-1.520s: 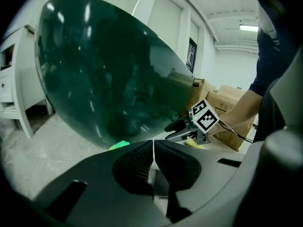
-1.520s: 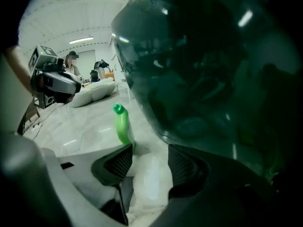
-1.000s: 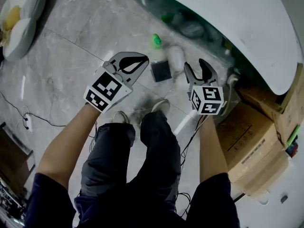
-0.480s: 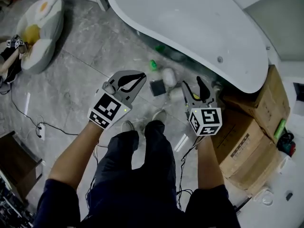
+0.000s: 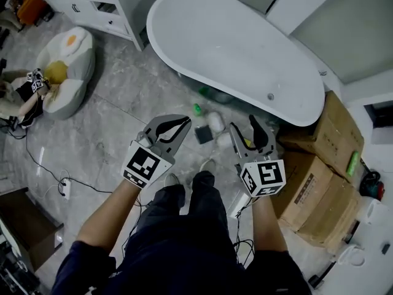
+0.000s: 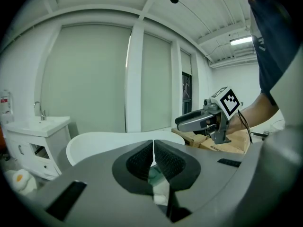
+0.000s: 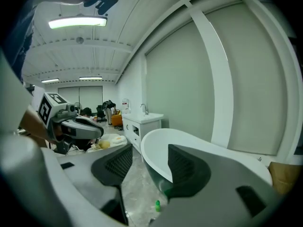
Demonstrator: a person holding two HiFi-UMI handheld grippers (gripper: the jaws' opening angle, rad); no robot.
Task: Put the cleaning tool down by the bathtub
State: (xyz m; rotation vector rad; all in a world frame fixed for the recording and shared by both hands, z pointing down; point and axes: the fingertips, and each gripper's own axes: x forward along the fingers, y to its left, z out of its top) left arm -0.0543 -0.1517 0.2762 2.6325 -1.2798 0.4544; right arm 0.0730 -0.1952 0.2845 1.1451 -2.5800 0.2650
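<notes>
The white bathtub [image 5: 233,48] fills the upper middle of the head view. On the floor at its near side lie a dark square pad [image 5: 203,134], a white rounded object [image 5: 216,121] and a small green bottle [image 5: 198,109]. My left gripper [image 5: 184,122] hovers above and left of them, shut with nothing between its jaws [image 6: 153,148]. My right gripper [image 5: 243,125] hovers to their right, open and empty [image 7: 149,162]. The bottle [image 7: 157,205] shows low between the right jaws, beside the tub [image 7: 156,136].
Cardboard boxes [image 5: 319,158] are stacked right of the tub. A white vanity cabinet [image 5: 104,2] stands at the top left, with an egg-shaped cushion [image 5: 67,72] below it. Cables and a power strip [image 5: 64,189] lie on the floor at left. My shoes [image 5: 206,165] stand just before the pad.
The head view has pulled up and back, so the whole tub and more floor show. Both grippers stay in front of me at about the same spread; their jaws are unchanged.
</notes>
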